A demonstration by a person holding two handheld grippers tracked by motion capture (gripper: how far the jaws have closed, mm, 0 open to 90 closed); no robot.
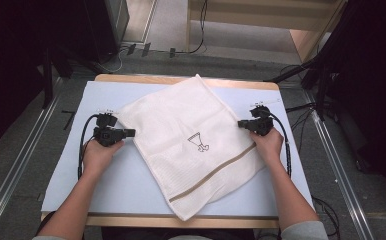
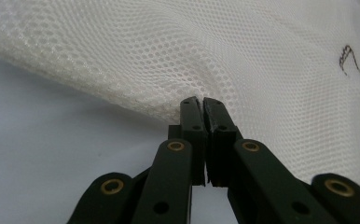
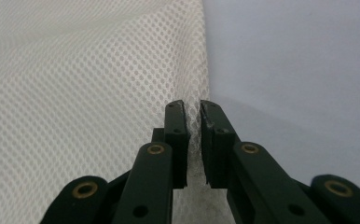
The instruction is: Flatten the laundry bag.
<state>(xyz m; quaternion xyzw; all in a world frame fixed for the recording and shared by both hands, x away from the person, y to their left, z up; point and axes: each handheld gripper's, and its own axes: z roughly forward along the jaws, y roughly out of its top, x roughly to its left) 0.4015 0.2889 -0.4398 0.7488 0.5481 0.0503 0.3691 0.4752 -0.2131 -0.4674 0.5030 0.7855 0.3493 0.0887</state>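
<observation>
Across the desk (image 1: 131, 200) centre, I have the left claw (image 1: 129, 132) and right claw (image 1: 241, 123) each clenched on opposite corners of the mesh bag (image 1: 191, 145), presumably to spread it.

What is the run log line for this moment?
left gripper: shut on mesh laundry bag left edge | right gripper: shut on right edge | bag flat on table

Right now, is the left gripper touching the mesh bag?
Touching: in the left gripper view, the left gripper has its jaws shut on the mesh bag's edge.
</observation>
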